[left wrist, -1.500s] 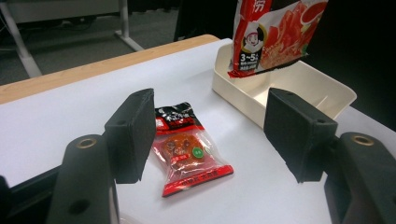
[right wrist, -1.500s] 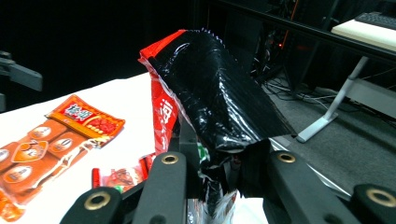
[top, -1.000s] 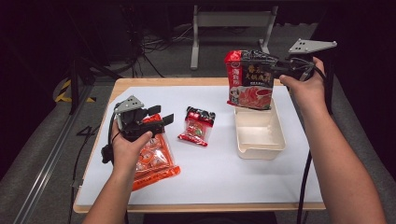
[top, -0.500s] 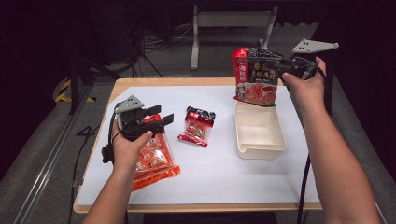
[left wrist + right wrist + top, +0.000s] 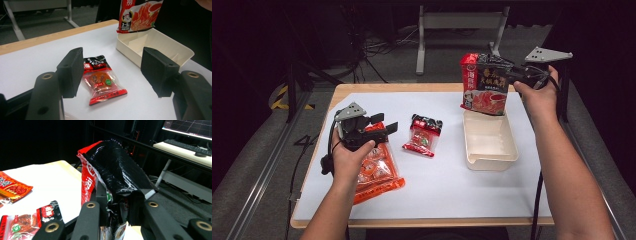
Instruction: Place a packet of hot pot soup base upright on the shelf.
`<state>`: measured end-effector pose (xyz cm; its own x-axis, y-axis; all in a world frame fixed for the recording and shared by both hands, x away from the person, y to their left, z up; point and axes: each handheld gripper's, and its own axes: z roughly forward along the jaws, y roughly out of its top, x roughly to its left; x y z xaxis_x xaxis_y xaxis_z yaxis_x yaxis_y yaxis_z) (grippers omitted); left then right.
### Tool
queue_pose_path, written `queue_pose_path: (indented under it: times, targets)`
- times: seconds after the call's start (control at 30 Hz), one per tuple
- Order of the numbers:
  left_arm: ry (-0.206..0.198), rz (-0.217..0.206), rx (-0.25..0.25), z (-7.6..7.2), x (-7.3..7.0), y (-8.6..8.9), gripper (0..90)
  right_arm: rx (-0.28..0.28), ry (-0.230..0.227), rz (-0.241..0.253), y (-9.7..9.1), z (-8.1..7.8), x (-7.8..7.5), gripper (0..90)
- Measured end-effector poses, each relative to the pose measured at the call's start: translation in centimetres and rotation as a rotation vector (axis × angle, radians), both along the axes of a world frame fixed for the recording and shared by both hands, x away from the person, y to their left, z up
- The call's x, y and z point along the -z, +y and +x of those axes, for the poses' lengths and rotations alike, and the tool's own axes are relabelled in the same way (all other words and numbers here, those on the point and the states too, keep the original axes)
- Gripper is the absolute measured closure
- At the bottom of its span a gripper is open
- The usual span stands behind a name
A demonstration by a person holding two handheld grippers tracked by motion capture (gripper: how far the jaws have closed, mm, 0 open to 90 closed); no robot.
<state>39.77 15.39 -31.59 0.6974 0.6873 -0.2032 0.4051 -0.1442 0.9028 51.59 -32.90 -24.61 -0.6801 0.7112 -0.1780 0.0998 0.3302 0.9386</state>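
High view: My right gripper is clamped on the upper edge of the large red pouch, at 1 o'clock on the surface. The pouch hangs upright, its lower edge just over the far end of the cream tray; I cannot tell whether the two touch. My left gripper sits at 9 o'clock, jaws parted and holding nothing, above the orange packet that lies flat on the surface. The small red sachet lies near the centre, between the left gripper and the tray, apart from both.

Left gripper view: My jaws stand wide with nothing between the pads. The small red sachet lies flat on the surface beyond them, toward 12 o'clock. The cream tray is at 1 o'clock, with the bottom edge of the large red pouch above its far end.

Right gripper view: My jaws are narrow, pinching the large red pouch, whose black back panel rises toward 12 o'clock. The small red sachet lies at 8 o'clock; the orange packet lies at 9 o'clock.
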Motion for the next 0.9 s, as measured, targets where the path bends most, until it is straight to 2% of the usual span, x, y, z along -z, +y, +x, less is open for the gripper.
queue_pose_path:
  times: [0.17, 0.5, 0.77, 0.9]
  targets:
    - [0.000, 0.002, 0.004, 0.0, 0.0, -0.1, 36.0, -0.030, 0.001, -0.026, 0.2, 0.0, 0.3, 75.8]
    - [-0.001, 0.005, 0.003, 0.1, 0.1, -0.1, 36.0, -0.043, 0.020, -0.083, 0.7, 0.5, 1.6, 75.6]
    - [0.000, 0.007, 0.007, 0.0, 0.0, -0.1, 35.9, -0.052, 0.022, -0.088, 0.5, 0.5, 2.1, 74.7]
    - [0.002, 0.010, 0.008, 0.0, 0.1, -0.1, 35.8, -0.051, 0.045, -0.089, 0.3, 0.5, 3.0, 73.1]
